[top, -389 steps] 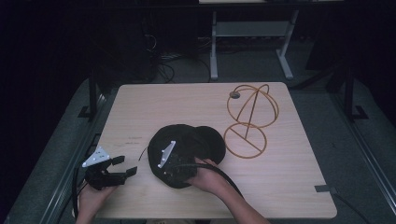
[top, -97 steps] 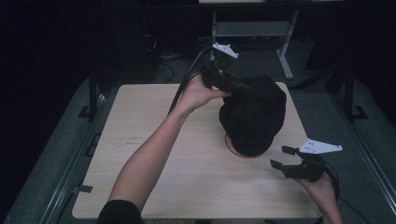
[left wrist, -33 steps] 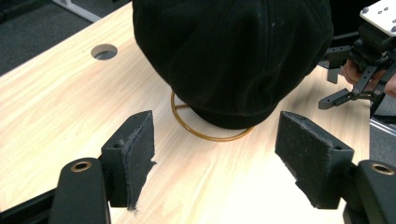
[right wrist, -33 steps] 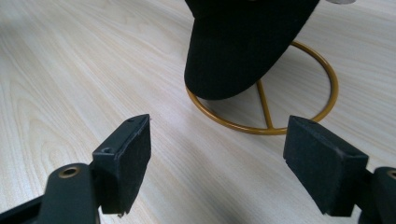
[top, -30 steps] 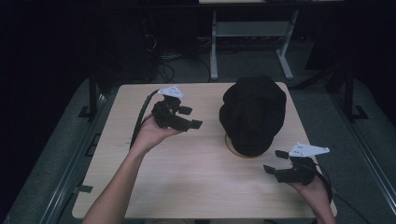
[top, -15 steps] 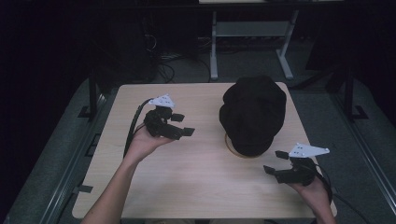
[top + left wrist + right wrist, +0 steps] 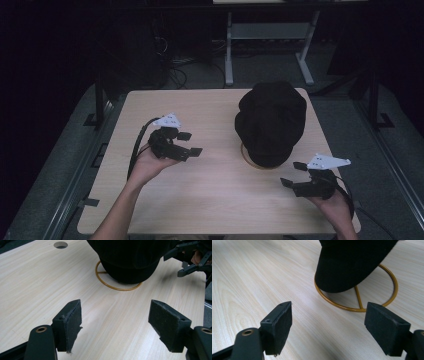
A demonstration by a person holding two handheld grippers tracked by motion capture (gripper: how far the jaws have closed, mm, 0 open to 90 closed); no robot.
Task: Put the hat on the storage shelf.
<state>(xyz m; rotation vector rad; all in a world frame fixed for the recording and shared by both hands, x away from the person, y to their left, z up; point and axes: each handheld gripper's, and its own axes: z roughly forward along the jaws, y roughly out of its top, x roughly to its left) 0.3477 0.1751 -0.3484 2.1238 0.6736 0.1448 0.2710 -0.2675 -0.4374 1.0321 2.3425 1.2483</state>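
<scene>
From the high view, we are looking at a soft black fabric cap (image 7: 270, 122) sitting on a gold wire stand (image 7: 248, 156) at the table's far right; our left gripper (image 7: 191, 143) and right gripper (image 7: 293, 173) are hanging empty, jaws wide. In the left gripper view, the cap (image 7: 127, 257) is looking light and floppy. In the right gripper view, we are judging its stiffer brim (image 7: 348, 277) the best place to pinch, since the stand (image 7: 359, 303) may tip.
</scene>
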